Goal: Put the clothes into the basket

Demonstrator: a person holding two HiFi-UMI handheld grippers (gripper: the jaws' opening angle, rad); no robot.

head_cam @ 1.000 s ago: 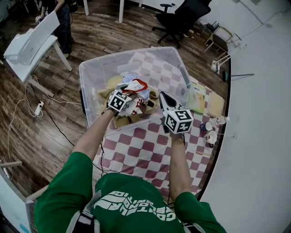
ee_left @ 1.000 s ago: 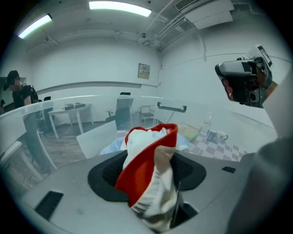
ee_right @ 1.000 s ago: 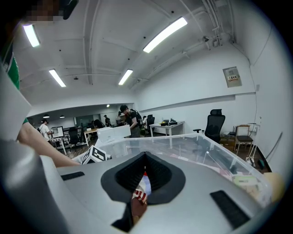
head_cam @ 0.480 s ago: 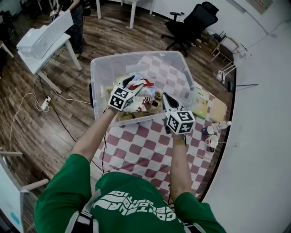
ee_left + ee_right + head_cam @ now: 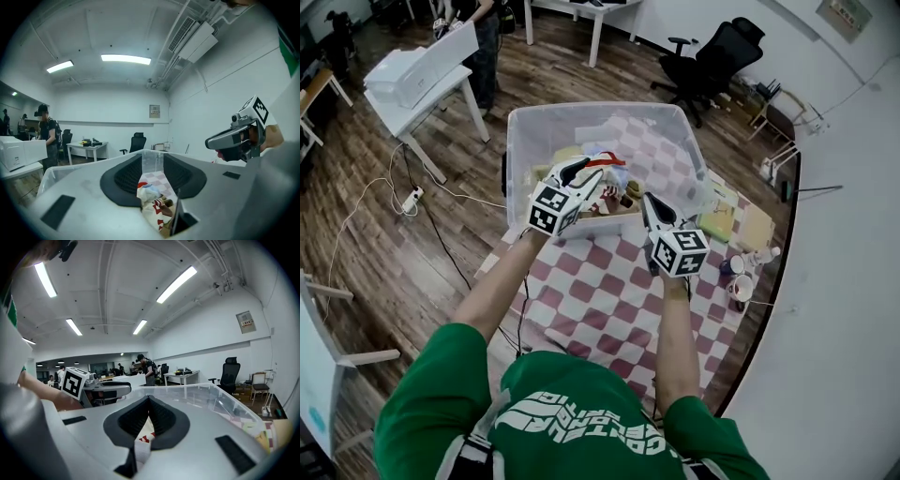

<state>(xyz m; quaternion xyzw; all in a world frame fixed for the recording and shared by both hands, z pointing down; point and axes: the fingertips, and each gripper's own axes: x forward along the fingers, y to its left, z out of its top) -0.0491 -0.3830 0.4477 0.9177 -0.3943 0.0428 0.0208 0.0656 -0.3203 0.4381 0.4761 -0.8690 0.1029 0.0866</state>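
The clothes point(image 5: 614, 183) lie in the basket point(image 5: 517, 141) on the far tabletop point(image 5: 600, 291). The left gripper point(image 5: 584, 174) hangs above them. Its jaws are apart on nothing and have just been closing, so it is likely done dropping. The right gripper point(image 5: 649, 201) has its jaws together by the near rim.

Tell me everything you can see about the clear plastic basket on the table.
The basket is a clear plastic tub, rectangular with rounded corners, open on top. It stands upright on the checked cloth, whose pattern shows through its floor. A loose pile of clothes, white, red and beige, lies inside toward the near wall.
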